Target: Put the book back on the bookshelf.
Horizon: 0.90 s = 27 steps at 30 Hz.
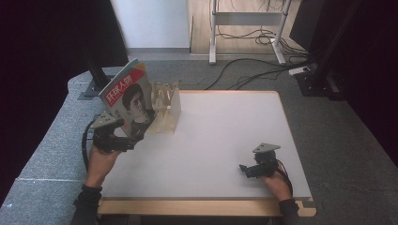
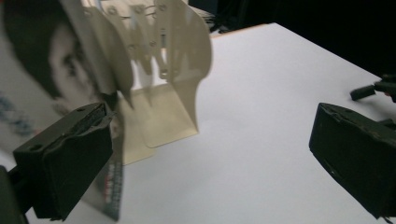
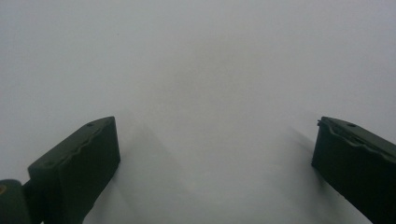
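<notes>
Seemingly the job in hand is getting the magazine [image 1: 127,98] into the cream file rack [image 1: 165,108] that stands at the far left corner of the table [image 1: 225,140]. As I read it, that is nearly done but not settled: the magazine stands tilted at the rack's left end, its cover with a portrait and red title band facing me, its lower edge close to the table beside the rack's base. I cannot tell whether it sits inside a slot or just leans against the outermost divider. My left gripper [image 1: 123,139] is right at the magazine's lower corner; in the left gripper view its jaws stand wide apart, the left one just in front of the cover, so I judge it is not clamping anything. My right gripper [image 1: 248,169] rests near the front right part of the table, well apart from the rack, its jaws spread with nothing between them over bare white surface. What I think is left: checking the magazine stands by itself, nudging it upright if it slumps, then backing the left gripper away.
</notes>
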Each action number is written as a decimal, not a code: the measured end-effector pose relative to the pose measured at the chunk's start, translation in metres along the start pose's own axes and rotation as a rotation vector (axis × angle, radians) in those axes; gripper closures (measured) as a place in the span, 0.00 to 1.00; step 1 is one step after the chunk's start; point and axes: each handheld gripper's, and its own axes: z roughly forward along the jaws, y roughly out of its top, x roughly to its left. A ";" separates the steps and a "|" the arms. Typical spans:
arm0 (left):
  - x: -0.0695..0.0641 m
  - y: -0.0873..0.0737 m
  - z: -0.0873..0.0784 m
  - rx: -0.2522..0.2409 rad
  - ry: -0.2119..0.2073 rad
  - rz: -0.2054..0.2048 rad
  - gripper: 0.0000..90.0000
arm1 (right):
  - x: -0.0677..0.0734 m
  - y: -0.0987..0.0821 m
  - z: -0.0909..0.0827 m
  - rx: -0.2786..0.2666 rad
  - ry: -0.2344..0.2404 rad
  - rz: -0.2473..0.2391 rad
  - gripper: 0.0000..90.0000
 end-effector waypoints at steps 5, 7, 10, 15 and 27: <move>-0.016 -0.006 0.018 0.030 -0.023 0.042 0.00 | 0.000 0.000 0.000 0.001 0.000 0.001 0.00; -0.022 -0.009 0.025 0.037 -0.038 0.056 0.00 | 0.000 0.000 0.000 0.001 0.000 0.001 0.00; -0.029 -0.015 0.036 0.036 -0.077 0.049 0.00 | 0.000 0.000 0.000 0.001 0.000 0.001 0.00; -0.034 -0.028 0.054 0.059 -0.105 0.045 0.00 | 0.000 0.000 0.000 0.001 0.000 0.001 0.00; -0.037 -0.068 0.087 0.132 -0.124 0.039 0.00 | 0.000 0.000 0.000 0.001 -0.001 0.001 0.00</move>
